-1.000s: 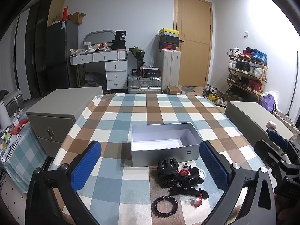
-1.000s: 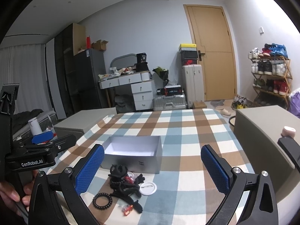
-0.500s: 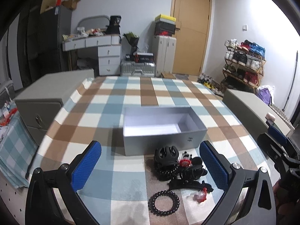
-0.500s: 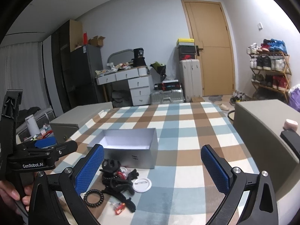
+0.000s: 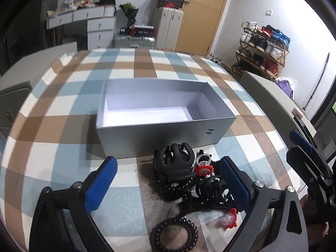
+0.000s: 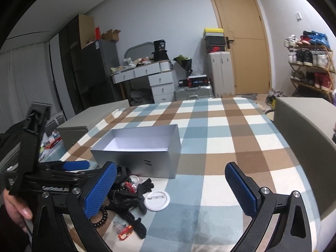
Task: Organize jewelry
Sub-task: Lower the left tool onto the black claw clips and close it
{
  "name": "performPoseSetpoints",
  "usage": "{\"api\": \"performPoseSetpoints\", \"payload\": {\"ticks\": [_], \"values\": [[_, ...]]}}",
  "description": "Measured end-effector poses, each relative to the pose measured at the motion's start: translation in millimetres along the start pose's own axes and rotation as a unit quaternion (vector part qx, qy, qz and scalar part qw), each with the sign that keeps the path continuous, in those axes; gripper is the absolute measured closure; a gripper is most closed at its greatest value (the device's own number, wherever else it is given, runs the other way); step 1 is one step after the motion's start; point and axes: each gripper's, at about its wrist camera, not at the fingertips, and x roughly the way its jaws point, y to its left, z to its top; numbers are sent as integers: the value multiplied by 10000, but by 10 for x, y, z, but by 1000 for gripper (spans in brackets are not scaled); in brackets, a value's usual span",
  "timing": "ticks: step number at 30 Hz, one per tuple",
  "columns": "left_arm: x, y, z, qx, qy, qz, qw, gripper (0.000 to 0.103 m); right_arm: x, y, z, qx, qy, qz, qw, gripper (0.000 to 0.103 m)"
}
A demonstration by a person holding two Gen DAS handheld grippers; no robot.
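An open, empty silver box [image 5: 159, 113] sits on the checked tablecloth; it also shows in the right wrist view [image 6: 142, 153]. In front of it lies a pile of accessories: a black claw clip [image 5: 176, 161], a black bead bracelet [image 5: 174, 235], small red-and-clear pieces [image 5: 227, 219] and a white round badge [image 6: 156, 200]. My left gripper [image 5: 168, 184] is open, its blue pads on either side of the pile, low over the claw clip. My right gripper [image 6: 171, 191] is open and empty, to the right of the pile.
Grey cabinets flank the table: one at the left [image 6: 92, 119] and one at the right [image 6: 304, 130]. A desk with drawers [image 6: 151, 79], suitcases [image 6: 220, 73], a door and a shoe rack [image 6: 308, 63] stand at the back of the room.
My left gripper has moved forward and down toward the pile, so the box and claw clip loom larger. My right gripper has drifted slightly closer to the table.
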Motion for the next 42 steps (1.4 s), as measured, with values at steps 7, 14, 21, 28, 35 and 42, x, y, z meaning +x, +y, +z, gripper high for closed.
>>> {"api": "performPoseSetpoints", "payload": {"ticks": [7,14,21,28,35,42], "values": [[139,57,20,-37,313,-299,9991,37,135,-44,-64,50,156,114,9998,0],[120,55,11,57,478,-371,9982,60,233,-85,-70,159,281,241,9992,0],[56,122,100,76,314,-377,9988,60,258,-73,-66,88,322,240,9992,0],[-126,149,163,103,11,-498,9987,60,249,6,-39,37,370,287,9989,0],[-366,286,177,10,-356,-431,9984,60,268,222,-86,-222,648,770,9947,0],[-498,428,67,-102,-462,-349,9983,60,450,369,-208,-211,1125,861,9897,0]]}}
